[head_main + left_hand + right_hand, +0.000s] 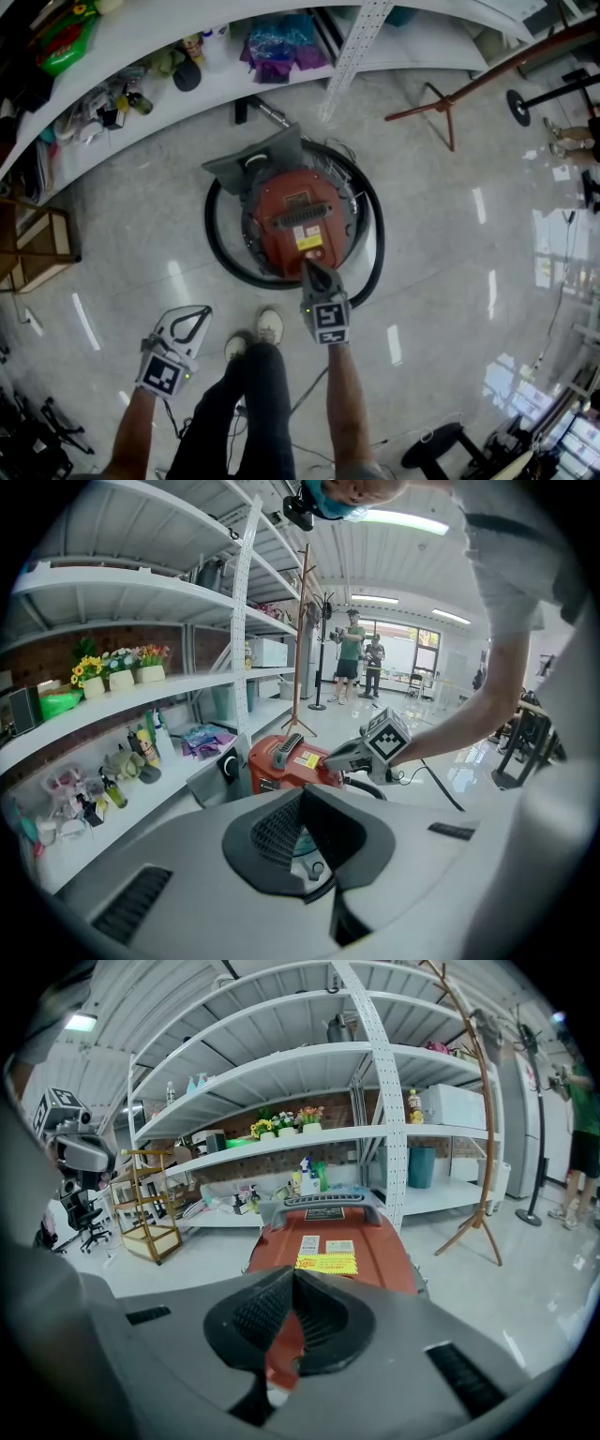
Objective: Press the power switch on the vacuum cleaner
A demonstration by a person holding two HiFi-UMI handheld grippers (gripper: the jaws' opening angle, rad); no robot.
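Glossy grey floor carries the red vacuum cleaner [295, 220] at centre, black hose [220, 253] coiled around it. Right gripper [312, 275], jaws clenched on nothing, points at its 6 o'clock edge; left gripper [192, 323], likewise clenched and empty, hangs at 7 o'clock.

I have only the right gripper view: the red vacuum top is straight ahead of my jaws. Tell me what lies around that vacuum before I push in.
Observer: In the head view a black hose rings the vacuum cleaner.
Operator: Report where my tip stands, seen from the side.
Observer: The left gripper view shows the right gripper with its tip at the near edge of the red top. I cannot tell whether it touches.
Operator: Now give me the other gripper's state.
Observer: The left gripper has its jaws together with nothing between them.
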